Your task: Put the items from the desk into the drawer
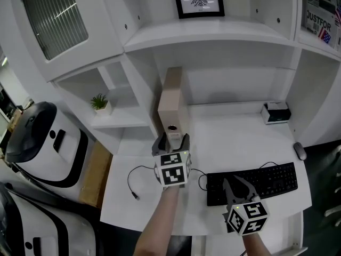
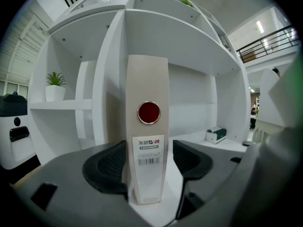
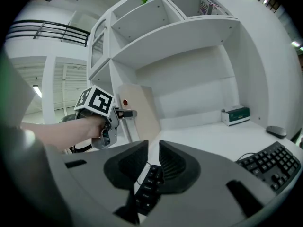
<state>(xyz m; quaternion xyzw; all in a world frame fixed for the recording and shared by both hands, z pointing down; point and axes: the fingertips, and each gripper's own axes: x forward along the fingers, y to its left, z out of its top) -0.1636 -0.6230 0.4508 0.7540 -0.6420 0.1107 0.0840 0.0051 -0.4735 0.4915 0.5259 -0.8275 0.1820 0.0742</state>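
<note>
Left hand-held gripper (image 1: 171,141), jaws apart astride tall binder (image 2: 147,93), centre frame; right hand-held gripper (image 3: 152,162) slightly apart, empty. Likely trouble: off-centre clamping toppling binder across table (image 1: 234,143).

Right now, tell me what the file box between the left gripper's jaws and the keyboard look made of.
File box: probably matte beige board or plastic, judging by its flat, dull spine with a paper barcode label. Keyboard: likely black plastic, going by its moulded matte keys.
</note>
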